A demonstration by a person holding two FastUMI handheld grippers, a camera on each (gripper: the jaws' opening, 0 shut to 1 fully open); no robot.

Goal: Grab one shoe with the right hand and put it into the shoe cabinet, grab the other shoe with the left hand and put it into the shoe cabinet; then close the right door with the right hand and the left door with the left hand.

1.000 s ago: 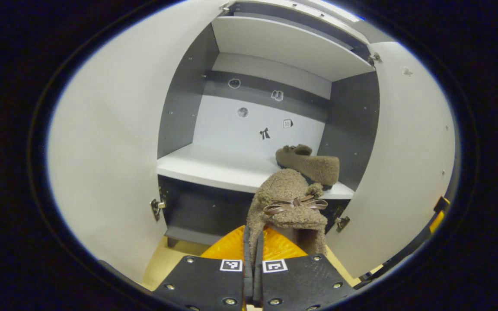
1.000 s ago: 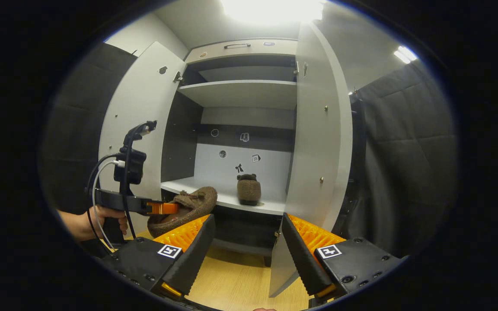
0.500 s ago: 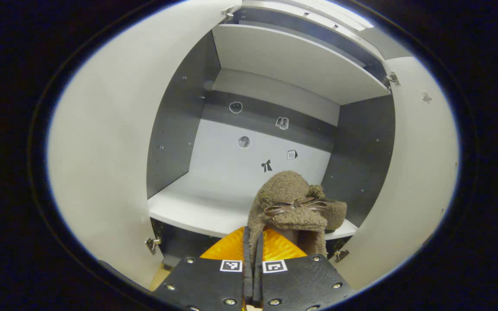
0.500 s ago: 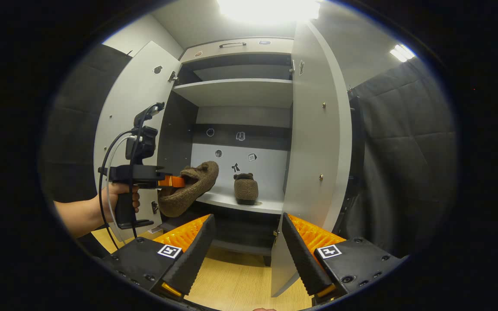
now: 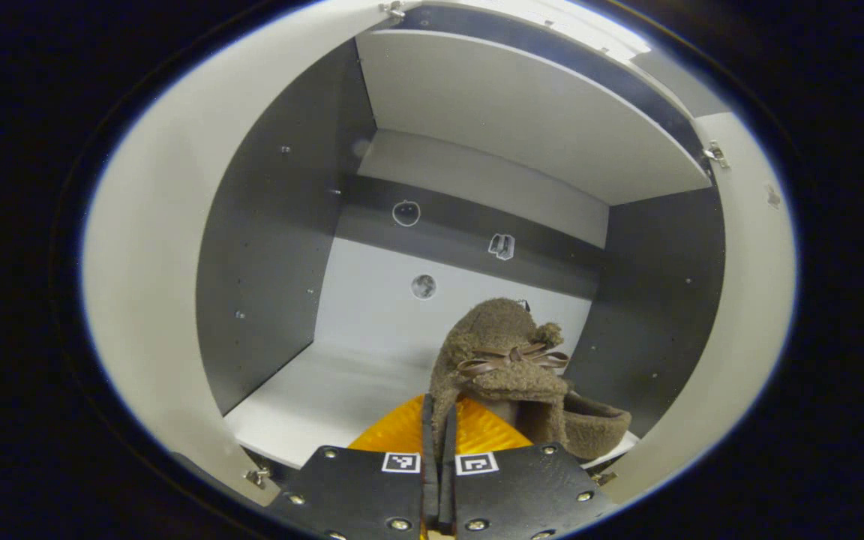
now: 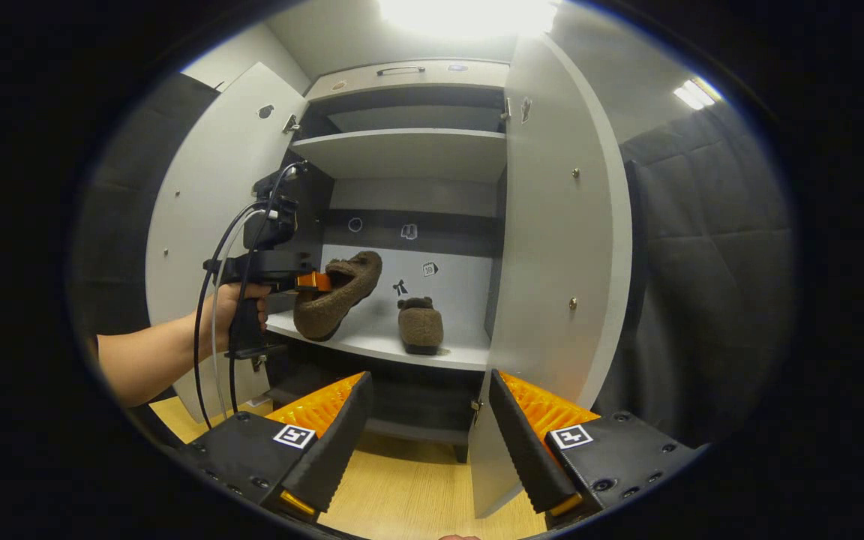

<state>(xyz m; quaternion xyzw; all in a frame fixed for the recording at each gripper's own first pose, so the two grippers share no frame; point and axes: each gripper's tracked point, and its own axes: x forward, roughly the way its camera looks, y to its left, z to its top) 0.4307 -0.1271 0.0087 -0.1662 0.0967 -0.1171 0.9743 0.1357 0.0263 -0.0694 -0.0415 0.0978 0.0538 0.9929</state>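
- Fleecy brown slipper with a thin brown bow, the carried shoe [image 6: 334, 296], hangs in the left gripper [image 6: 313, 282], whose jaws are clenched on the edge of its collar; in the left gripper view the same shoe [image 5: 503, 360] stands directly ahead of the pinched fingers
- Relative to the white middle shelf [image 6: 379, 341] of the grey shoe cabinet [image 6: 402, 154], the carried shoe is above the shelf's left half and, as far as can be judged, not yet resting on it
- Long axis of the carried shoe is tilted: toe up and towards the cabinet's back wall, heel down towards the shelf's front edge
- Second fleecy brown slipper, the placed shoe [image 6: 420, 325], sits flat on the right half of the shelf, long axis running front to back, heel towards the opening; the two shoes are near but apart
- The coming move probably turns on lowering the heel to the shelf left of the placed shoe, then releasing
- Right gripper [image 6: 432, 427] hovers outside the cabinet below shelf level, jaws spread wide and empty, just beside the white right door [image 6: 563, 225], which stands open
- White left door [image 6: 211, 195] also stands open, behind the person's hand [image 6: 233, 311]
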